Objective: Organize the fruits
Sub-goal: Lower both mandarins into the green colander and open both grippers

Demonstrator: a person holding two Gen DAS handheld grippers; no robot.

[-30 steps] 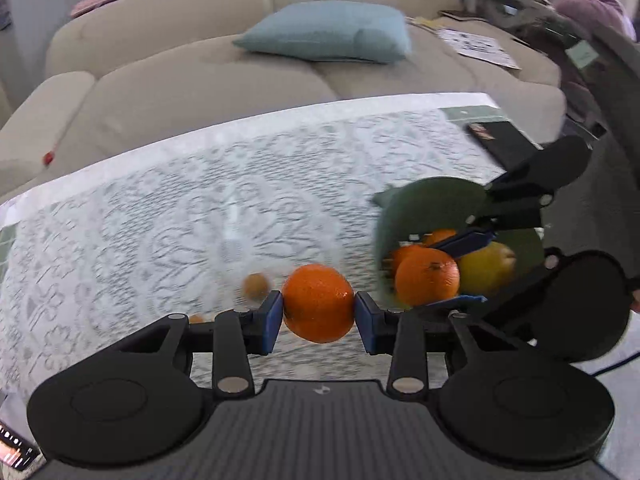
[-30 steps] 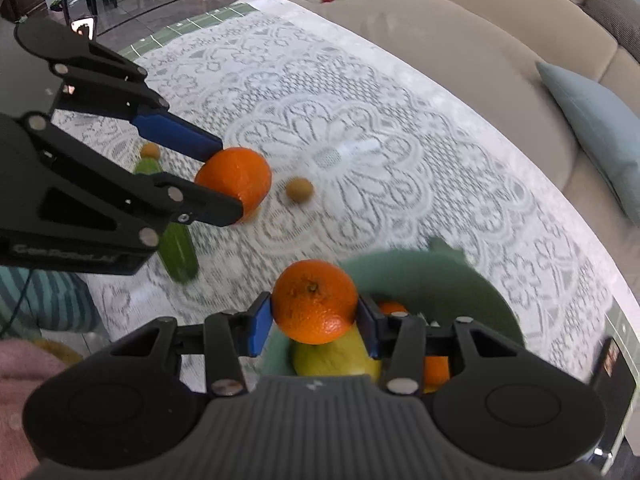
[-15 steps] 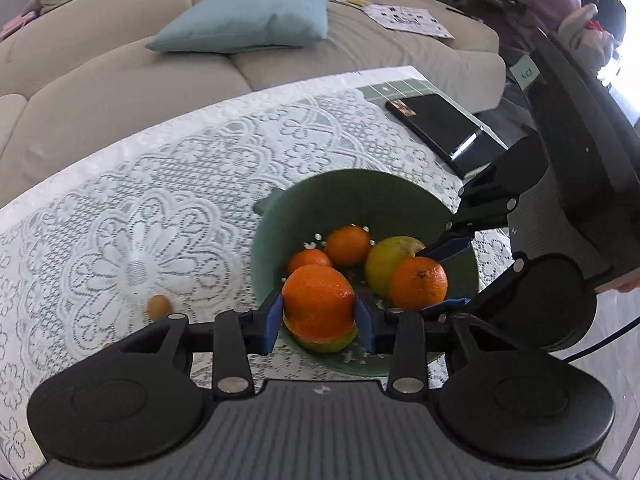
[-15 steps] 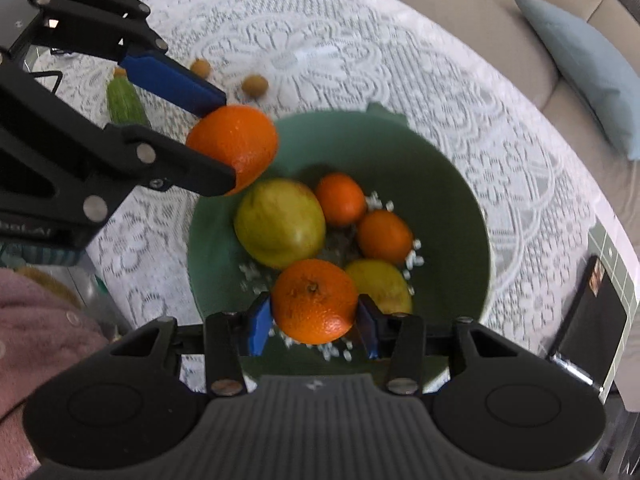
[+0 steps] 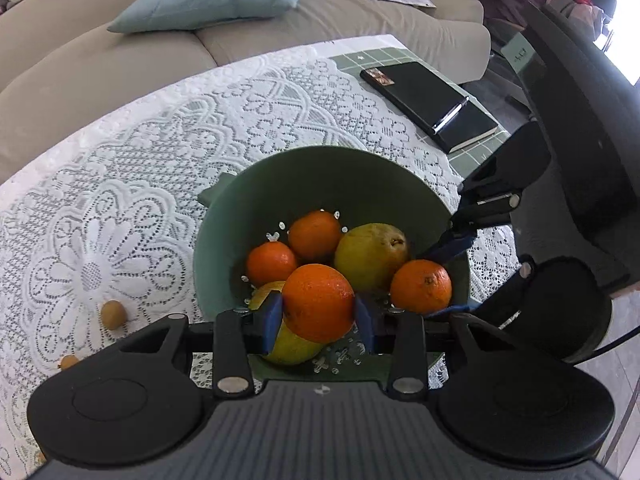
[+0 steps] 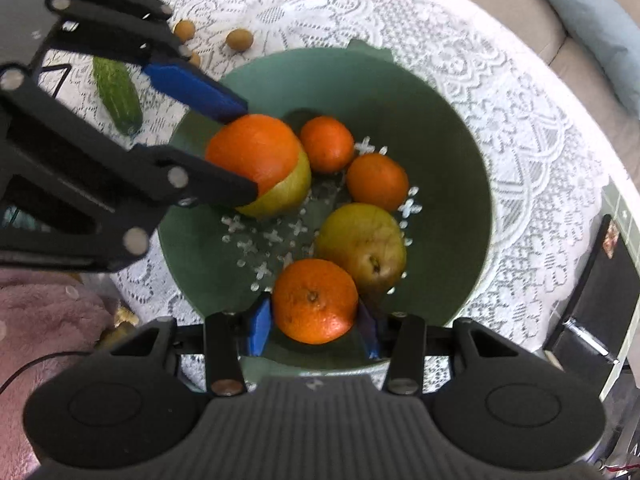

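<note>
Now each gripper pinches an orange over the bowl (image 6: 460, 128): left gripper (image 5: 318, 314), right gripper (image 6: 314, 326), probably so the fruit drops inside.

1. Bowl (image 6: 452, 120): green, round, upright on the lace cloth, with small white cross-shaped holes in its floor.
2. Large orange (image 5: 318, 302): over the bowl, clamped between blue pads, above a yellow-green pear (image 6: 288, 196).
3. Second orange (image 6: 315, 301): stem scar facing up, also clamped between blue pads, inside the bowl's near side.
4. Two tangerines (image 6: 327, 143) lie side by side in the bowl.
5. Another pear (image 6: 362, 246) lies beside the second orange.
</note>
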